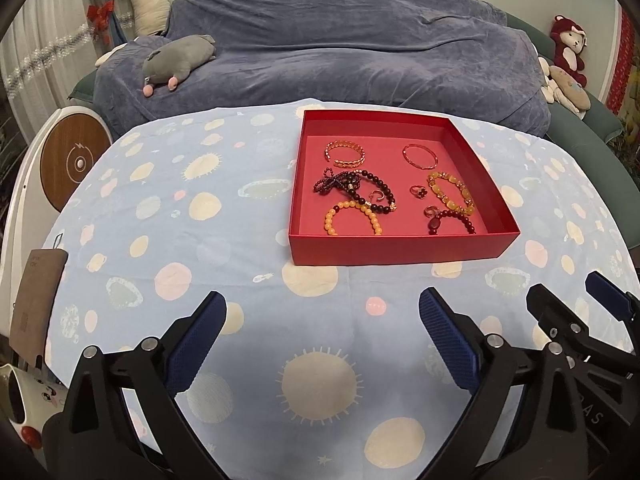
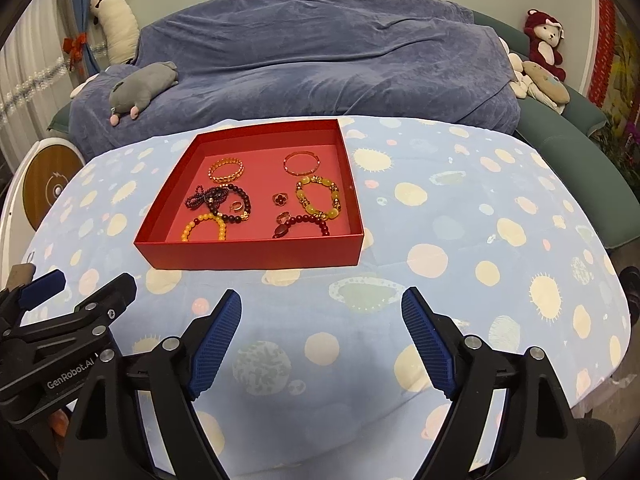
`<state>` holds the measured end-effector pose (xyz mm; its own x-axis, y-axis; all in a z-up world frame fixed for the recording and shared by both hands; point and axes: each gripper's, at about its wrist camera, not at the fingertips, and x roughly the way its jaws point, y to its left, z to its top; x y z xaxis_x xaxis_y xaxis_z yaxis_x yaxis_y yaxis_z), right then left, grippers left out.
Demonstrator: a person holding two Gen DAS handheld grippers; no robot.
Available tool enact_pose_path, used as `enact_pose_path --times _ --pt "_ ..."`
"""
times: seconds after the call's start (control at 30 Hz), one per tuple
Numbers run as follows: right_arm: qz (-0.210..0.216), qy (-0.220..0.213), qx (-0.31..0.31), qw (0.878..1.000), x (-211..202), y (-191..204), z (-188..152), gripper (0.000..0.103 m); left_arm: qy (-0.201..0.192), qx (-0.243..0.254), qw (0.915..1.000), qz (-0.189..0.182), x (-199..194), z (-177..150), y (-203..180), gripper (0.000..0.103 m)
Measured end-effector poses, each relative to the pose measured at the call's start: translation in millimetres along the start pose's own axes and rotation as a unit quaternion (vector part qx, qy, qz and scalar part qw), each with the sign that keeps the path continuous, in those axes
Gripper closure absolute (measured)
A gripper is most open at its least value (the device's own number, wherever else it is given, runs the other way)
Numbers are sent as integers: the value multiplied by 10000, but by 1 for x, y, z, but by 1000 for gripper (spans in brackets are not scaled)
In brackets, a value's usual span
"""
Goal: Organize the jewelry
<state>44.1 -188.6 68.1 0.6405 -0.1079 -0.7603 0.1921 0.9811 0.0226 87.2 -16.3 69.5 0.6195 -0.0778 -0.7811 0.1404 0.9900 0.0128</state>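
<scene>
Your left gripper and right gripper: fingers spread, nothing between. Red box with jewelry sits beyond fingertips, untouched.

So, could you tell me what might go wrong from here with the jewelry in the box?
1. The dark bead strand lies tangled over a ring and touches the orange bracelet; lifting one may drag the others.
2. The rings are small for the wide pads, so a pinch could slip.
3. The box looks light; a claw nudging its wall might shift it.
</scene>
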Motion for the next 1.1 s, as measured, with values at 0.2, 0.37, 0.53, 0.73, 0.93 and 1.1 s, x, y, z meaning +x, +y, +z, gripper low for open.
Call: enact_pose_path --times 0.2,0.37,0.53,0.73,0.93,1.1 --pt "59 37 -52 10000 -2 -1 -7 18 18 12 10000 93 -2 -7 1 7" --pt "59 -12 -15 10000 -6 -3 -11 7 36 35 9999 145 -3 -11 2 7" --pt "25 23 -20 10000 -6 -3 -13 7 101 32 9998 174 -1 -14 3 7" --pt "-100 79 6 9999 -5 -5 -16 7 109 33 9997 216 -2 -16 3 7" --pt "-136 72 2 9999 -5 -5 -16 7 97 67 9996 251 -2 -16 1 7" --pt "-132 58 -31 9999 -6 -3 -16 7 91 43 9996 271 -3 -17 1 7"
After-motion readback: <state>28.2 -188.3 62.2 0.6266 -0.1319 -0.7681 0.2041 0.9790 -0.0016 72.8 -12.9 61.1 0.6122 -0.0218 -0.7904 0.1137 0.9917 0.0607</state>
